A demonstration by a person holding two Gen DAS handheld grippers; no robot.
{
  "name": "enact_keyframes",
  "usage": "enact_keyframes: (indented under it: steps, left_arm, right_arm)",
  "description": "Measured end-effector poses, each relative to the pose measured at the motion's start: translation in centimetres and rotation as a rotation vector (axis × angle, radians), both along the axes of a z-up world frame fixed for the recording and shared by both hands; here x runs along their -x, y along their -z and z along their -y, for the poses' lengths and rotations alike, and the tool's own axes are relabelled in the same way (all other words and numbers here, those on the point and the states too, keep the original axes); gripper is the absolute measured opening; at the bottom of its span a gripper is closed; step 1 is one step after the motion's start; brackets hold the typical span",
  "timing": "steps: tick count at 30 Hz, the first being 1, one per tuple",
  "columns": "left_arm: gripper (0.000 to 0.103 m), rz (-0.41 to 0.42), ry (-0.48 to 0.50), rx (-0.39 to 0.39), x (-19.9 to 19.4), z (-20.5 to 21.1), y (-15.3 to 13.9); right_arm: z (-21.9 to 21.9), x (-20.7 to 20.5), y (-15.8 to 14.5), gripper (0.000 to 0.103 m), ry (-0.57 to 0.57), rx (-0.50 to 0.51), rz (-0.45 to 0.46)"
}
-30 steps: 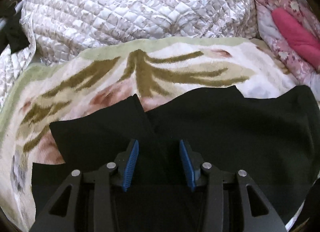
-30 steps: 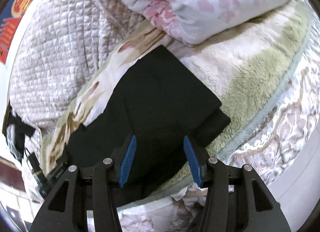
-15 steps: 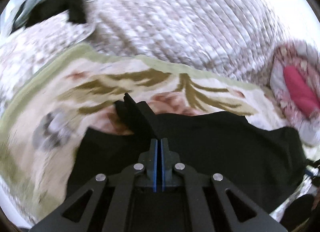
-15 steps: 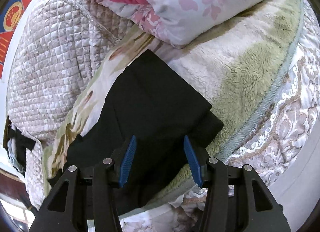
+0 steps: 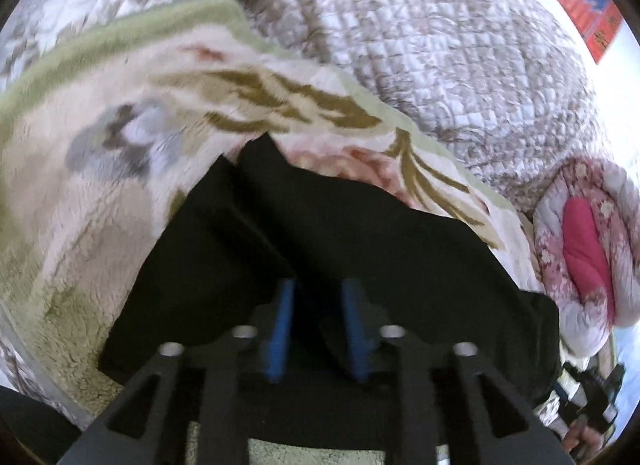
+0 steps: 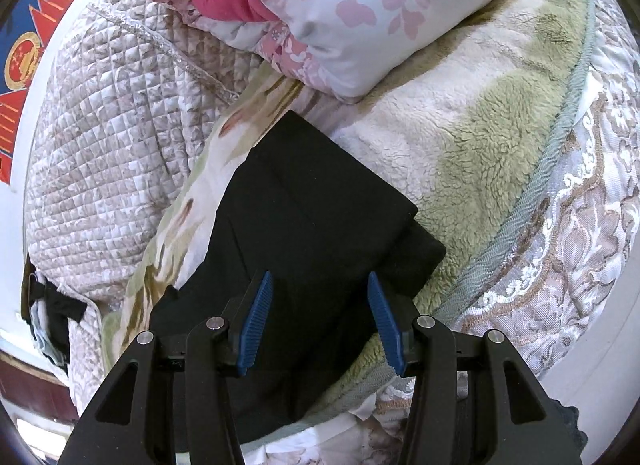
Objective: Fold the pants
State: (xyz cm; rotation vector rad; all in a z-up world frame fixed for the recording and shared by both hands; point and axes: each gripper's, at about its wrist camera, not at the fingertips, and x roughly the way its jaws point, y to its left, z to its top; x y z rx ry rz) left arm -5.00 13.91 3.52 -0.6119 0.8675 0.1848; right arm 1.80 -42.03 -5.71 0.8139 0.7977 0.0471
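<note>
The black pants [image 5: 380, 249] lie folded on a fleece blanket [image 5: 92, 225] with a leaf pattern. My left gripper [image 5: 318, 325] hovers low over their near part, its jaws opening. Black cloth shows behind the gap, and the blue pads [image 5: 282, 325] do not press on it. In the right wrist view the pants [image 6: 320, 201] form a neat dark rectangle with a lower layer sticking out at the right. My right gripper [image 6: 320, 321] stands open above their near end, holding nothing.
A quilted beige cover [image 5: 420, 45] rises behind the blanket. A pink floral pillow and duvet with a red lining [image 6: 360, 5] sit at the pants' far end. The blanket's green edge [image 6: 532, 177] marks the bed side. A dark garment [image 6: 52, 305] hangs at the left.
The left gripper shut on the pants half a second ago and now has its pads apart again. It moved sideways and rolled, and the loose leg now lies over the other. The right gripper stayed put.
</note>
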Motion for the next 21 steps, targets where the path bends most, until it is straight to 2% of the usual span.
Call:
enact_keyframes:
  steps: [3, 5, 11, 13, 14, 15, 17, 18, 21]
  left_arm:
    - [0.038, -0.045, -0.053, 0.024, 0.0, -0.9, 0.9]
    - [0.038, -0.042, -0.074, 0.053, 0.4, -1.3, 1.2]
    - [0.037, -0.034, -0.129, 0.023, 0.1, -1.9, 1.6]
    - [0.026, -0.038, -0.147, -0.009, -0.3, -2.2, 1.8]
    - [0.011, -0.051, -0.160, -0.018, -0.5, -2.5, 2.1]
    - [0.006, -0.058, -0.168, -0.014, -0.7, -2.7, 2.3]
    - [0.005, -0.064, -0.172, -0.015, -0.9, -3.0, 2.3]
    - [0.004, -0.064, -0.170, -0.020, -0.9, -2.9, 2.1]
    - [0.004, -0.044, -0.172, -0.066, -0.2, -2.5, 0.4]
  right_arm:
    - [0.0, 0.0, 0.1, 0.050, 0.004, -0.001, -0.001]
    - [0.0, -0.1, 0.1, 0.050, 0.006, 0.005, -0.003]
    - [-0.1, -0.2, 0.1, 0.050, 0.021, 0.012, 0.002]
    - [-0.2, -0.4, 0.0, 0.048, 0.024, 0.021, 0.001]
    - [-0.2, -0.5, -0.1, 0.044, 0.027, 0.025, 0.000]
    - [-0.1, -0.6, -0.1, 0.041, 0.033, 0.026, -0.004]
    - [0.2, -0.7, -0.1, 0.019, 0.046, 0.033, -0.011]
    - [0.5, -0.6, -0.1, 0.014, 0.055, 0.027, -0.013]
    - [1.0, 0.1, -0.8, 0.009, 0.054, 0.017, 0.021]
